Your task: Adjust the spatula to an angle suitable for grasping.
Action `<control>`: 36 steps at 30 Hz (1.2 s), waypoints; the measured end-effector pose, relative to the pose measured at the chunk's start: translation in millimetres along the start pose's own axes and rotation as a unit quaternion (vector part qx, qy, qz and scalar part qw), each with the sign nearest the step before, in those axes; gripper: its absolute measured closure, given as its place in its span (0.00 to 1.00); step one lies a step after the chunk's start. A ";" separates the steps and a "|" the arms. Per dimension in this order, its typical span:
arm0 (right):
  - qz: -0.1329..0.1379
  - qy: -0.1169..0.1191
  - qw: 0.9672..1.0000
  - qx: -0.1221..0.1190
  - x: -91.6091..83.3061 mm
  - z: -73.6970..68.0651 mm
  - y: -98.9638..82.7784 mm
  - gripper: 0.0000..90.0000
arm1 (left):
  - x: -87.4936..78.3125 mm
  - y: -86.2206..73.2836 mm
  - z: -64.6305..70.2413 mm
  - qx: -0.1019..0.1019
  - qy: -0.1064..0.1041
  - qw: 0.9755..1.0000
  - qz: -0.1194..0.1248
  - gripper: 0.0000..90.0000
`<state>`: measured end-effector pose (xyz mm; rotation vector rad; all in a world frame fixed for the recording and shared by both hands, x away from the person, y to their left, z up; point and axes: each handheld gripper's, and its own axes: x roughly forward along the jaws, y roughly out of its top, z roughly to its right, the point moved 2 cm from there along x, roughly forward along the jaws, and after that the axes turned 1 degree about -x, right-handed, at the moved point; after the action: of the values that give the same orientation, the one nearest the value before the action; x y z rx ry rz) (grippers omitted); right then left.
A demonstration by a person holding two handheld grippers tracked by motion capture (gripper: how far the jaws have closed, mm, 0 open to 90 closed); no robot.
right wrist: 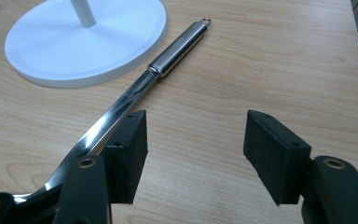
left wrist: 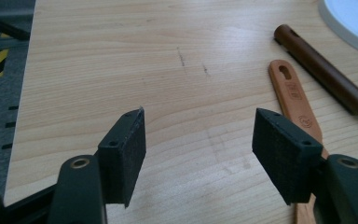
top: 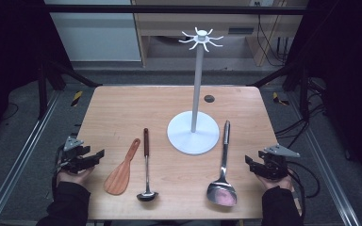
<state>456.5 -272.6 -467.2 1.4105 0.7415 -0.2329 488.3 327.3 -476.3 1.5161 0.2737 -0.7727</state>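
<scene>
A white hook stand (top: 196,84) rises from its round base (top: 193,141) at the table's middle. Left of it lie a wooden spatula (top: 121,169) and a ladle with a brown handle (top: 146,162). A steel serving spoon (top: 223,169) lies right of the base. My left gripper (top: 96,155) rests at the table's left edge, open, with bare wood between its pads (left wrist: 130,154); the spatula (left wrist: 296,102) and the ladle handle (left wrist: 321,70) lie to its right. My right gripper (top: 250,162) rests at the right edge, open, beside the spoon handle (right wrist: 168,58), its pads (right wrist: 270,149) holding nothing.
The wooden table (top: 122,108) has a small dark hole (top: 209,98) behind the stand. Metal frame rails (top: 19,160) run along both sides, with cables on the floor at the right. The stand's hooks (top: 201,38) are bare.
</scene>
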 end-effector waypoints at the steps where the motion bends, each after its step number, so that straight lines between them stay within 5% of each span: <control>1: -0.004 -0.007 1.000 -0.011 -0.7 -4.5 1.5 0.45 | 0.0 -0.1 -0.1 0.001 0.002 1.000 0.001 0.39; 10: -0.013 -0.008 0.999 -0.037 -1.1 -35.4 17.0 0.50 | -3.3 -1.3 -2.2 0.008 -0.001 1.000 0.010 0.50; 15: -0.027 -0.001 0.999 -0.039 6.2 -49.0 27.0 0.50 | -1.3 -1.3 -1.3 0.018 0.011 1.000 -0.020 0.52; 18: -0.039 0.007 0.999 -0.029 18.7 -58.5 36.3 0.50 | -1.2 -0.3 1.1 0.004 0.013 0.999 -0.032 0.52; 36: -0.116 -0.016 0.993 -0.007 67.0 -69.1 34.9 0.48 | 1.2 1.0 5.7 0.026 0.008 0.999 -0.046 0.51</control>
<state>504.2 -182.7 -477.5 1.3041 0.8782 -0.4295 488.1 321.4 -475.7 1.5678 0.3389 -0.8471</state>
